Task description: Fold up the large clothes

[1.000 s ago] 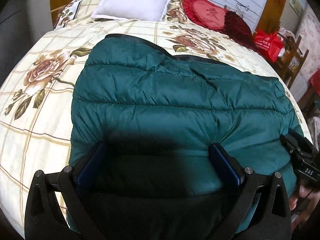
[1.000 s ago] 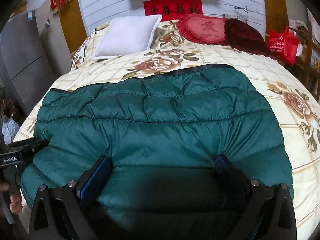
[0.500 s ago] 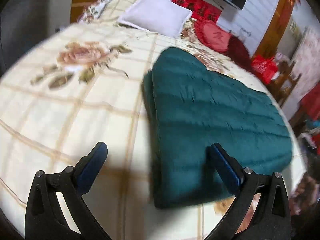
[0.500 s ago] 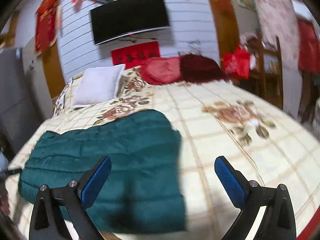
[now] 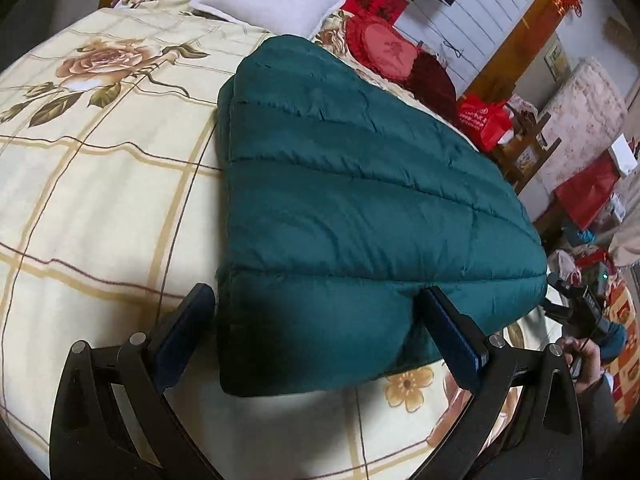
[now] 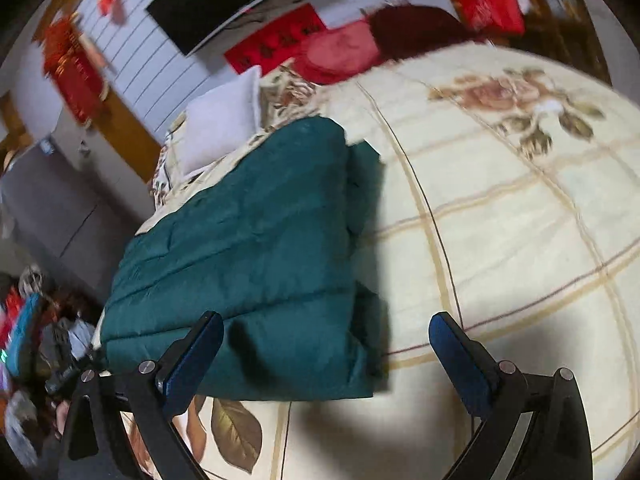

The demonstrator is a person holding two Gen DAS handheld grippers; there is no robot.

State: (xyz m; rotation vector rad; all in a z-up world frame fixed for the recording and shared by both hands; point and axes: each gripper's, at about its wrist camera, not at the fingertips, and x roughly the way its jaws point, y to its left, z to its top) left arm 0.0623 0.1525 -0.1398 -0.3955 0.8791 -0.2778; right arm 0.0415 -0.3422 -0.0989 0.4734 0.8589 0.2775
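Both claws have swung out from over the jacket's near edge to opposite ends of it; the fold itself lies unchanged.

One dark green quilted jacket lies folded on the floral bed, near its foot; the left claw hangs spread wide and empty across the jacket's near left corner; the right claw, equally wide and empty, straddles the jacket's near right corner in the blurred right view; judging by this, a sideways fold comes next; each claw should bite through all layers at its corner, lift together, and keep the edges aligned, since puffy fabric slips; counted: one jacket, two claws, one white pillow, one red cushion.
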